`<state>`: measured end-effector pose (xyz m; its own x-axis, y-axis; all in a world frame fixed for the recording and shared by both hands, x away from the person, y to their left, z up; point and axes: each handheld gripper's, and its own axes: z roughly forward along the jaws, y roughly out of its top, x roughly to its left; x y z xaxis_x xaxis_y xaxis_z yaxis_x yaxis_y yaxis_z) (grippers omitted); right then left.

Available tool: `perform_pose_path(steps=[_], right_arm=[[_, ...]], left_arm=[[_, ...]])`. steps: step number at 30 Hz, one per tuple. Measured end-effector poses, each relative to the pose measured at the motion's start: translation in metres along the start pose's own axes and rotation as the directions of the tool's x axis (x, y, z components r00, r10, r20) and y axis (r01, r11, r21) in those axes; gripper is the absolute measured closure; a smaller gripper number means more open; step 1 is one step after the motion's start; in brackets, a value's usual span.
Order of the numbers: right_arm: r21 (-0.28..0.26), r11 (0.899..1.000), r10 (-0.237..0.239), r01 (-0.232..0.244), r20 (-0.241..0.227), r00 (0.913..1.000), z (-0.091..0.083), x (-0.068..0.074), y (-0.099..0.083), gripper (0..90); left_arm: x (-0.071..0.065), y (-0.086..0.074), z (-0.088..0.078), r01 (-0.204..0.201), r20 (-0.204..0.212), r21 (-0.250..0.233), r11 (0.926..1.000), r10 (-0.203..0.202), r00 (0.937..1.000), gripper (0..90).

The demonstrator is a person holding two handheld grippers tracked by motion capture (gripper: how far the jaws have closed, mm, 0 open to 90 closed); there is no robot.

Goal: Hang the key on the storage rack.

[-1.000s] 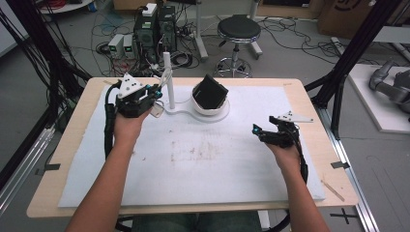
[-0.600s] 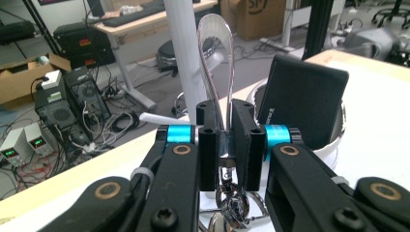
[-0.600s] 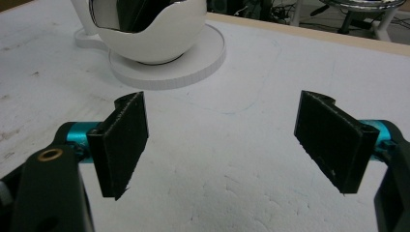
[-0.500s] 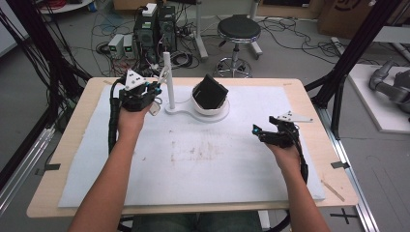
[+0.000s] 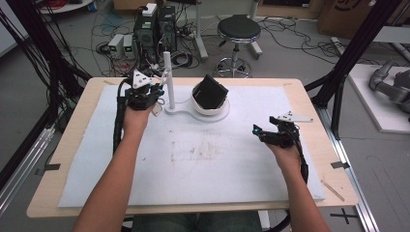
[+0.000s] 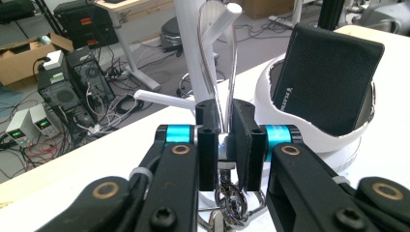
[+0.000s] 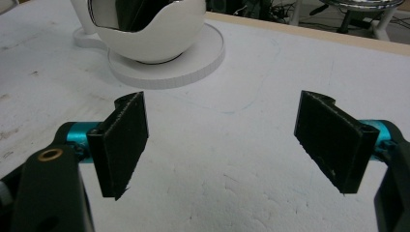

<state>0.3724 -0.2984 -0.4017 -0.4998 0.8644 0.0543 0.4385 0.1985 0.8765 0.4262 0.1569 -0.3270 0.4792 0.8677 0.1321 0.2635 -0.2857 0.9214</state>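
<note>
My left gripper [image 5: 153, 92] is at the far left of the table, right beside the white post [image 5: 167, 77] of a stand. In the left gripper view its jaws [image 6: 225, 108] are shut on a silver metal loop [image 6: 217, 58] that rises alongside the post [image 6: 191, 43] and its slanted peg [image 6: 226, 19]. Key rings [image 6: 229, 203] hang below the jaws. A black wallet [image 5: 211, 92] stands tilted in the stand's white bowl [image 5: 205, 110]. My right gripper [image 5: 256, 129] hovers open over the mat at the right, its jaws [image 7: 222, 130] wide apart and holding nothing.
A white foam mat [image 5: 193, 164] covers the wooden table [image 5: 309, 96]. The stand's round base [image 7: 193, 58] lies ahead of the right gripper. Off the table's far side are a stool [image 5: 238, 31], electronics boxes [image 5: 154, 26] and cables.
The left gripper has shifted slightly away from me and turned toward the post, still holding the metal loop. The right gripper has stayed put.
</note>
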Motion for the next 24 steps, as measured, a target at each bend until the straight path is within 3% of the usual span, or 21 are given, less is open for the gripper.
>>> perform_pose_path(steps=[4, 14, 20, 24], right_arm=[[-0.001, 1.0, 0.005, -0.005, -0.002, 1.0, 0.0, 0.0, 0.0, 20.0], [-0.01, 1.0, -0.003, 0.003, -0.002, 1.0, -0.002, 0.001, 0.001, 20.0], [-0.014, 1.0, -0.002, 0.002, -0.001, 1.0, -0.002, 0.001, 0.001, 20.0], [-0.021, 1.0, -0.005, 0.005, -0.002, 1.0, -0.003, 0.001, 0.001, 20.0]], left_arm=[[0.0, 0.002, -0.004, 0.01, -0.008, -0.019, 0.9998, -0.01, 0.9999, 67.2], [-0.004, 0.006, -0.014, 0.008, -0.008, -0.019, 0.9998, -0.008, 0.9999, 51.7], [-0.005, 0.005, -0.025, 0.02, 0.026, -0.009, 0.9998, -0.02, 0.9994, 41.7], [-0.01, -0.004, -0.038, -0.002, 0.067, -0.022, 0.9997, 0.004, 0.9977, 35.0]])
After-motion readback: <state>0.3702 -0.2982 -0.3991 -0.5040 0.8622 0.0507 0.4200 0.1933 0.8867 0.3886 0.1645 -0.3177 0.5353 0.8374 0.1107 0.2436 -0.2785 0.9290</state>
